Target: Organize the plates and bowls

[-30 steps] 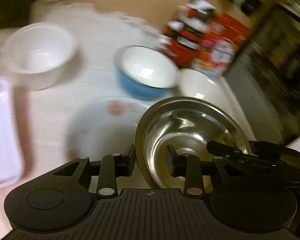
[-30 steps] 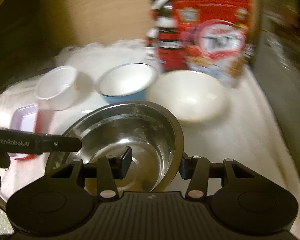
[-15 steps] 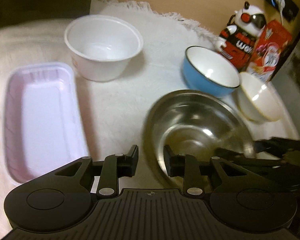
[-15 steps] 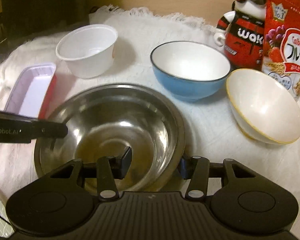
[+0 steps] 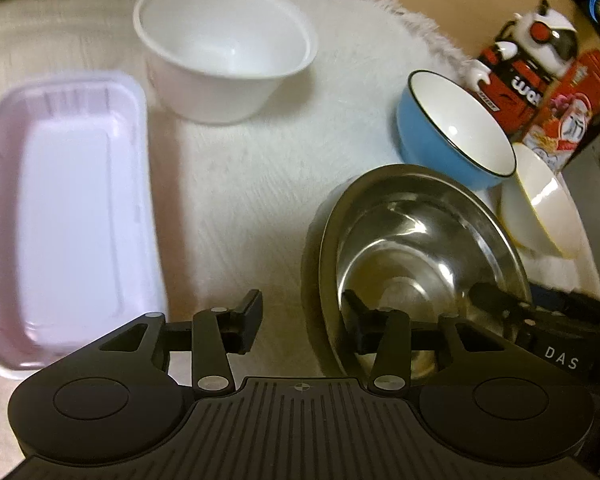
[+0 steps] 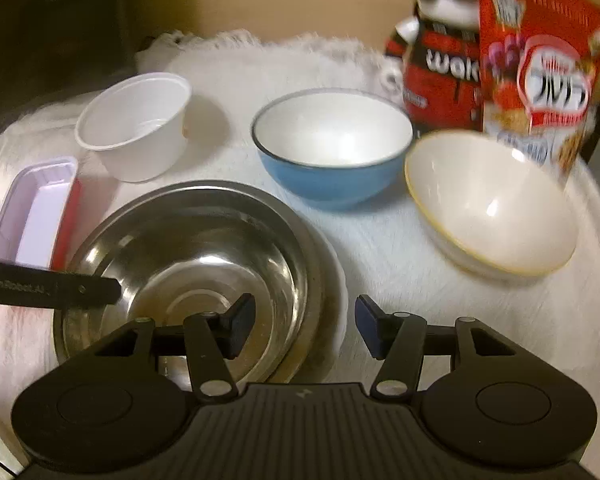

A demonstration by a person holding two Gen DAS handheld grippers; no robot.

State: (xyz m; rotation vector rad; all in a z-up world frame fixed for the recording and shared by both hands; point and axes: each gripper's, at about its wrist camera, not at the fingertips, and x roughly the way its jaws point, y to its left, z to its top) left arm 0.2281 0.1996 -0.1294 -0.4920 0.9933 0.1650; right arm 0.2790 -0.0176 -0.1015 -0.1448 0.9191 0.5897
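A steel bowl [image 5: 416,256] [image 6: 196,256] sits on a white plate [image 6: 340,300], of which only the edge shows, on the white cloth. My left gripper [image 5: 300,322] is open, its jaws straddling the bowl's left rim without pressing it. My right gripper [image 6: 300,326] is open, its jaws straddling the bowl's right rim. Behind stand a blue bowl [image 5: 452,136] [image 6: 332,144], a cream bowl [image 5: 540,212] [image 6: 488,204], a white plastic bowl [image 5: 224,48] [image 6: 136,132] and a pale pink tray [image 5: 64,208] [image 6: 36,208].
A robot figurine [image 5: 528,64] [image 6: 440,56] and a red cereal bag [image 5: 572,108] [image 6: 544,64] stand at the back right against the wall. A dark appliance face borders the right side. The fringed cloth [image 5: 252,184] covers the table.
Both grippers have opened and let go of the steel bowl's rim, and the bowl now rests on the plate. Both cameras have dropped lower and closer to the table.
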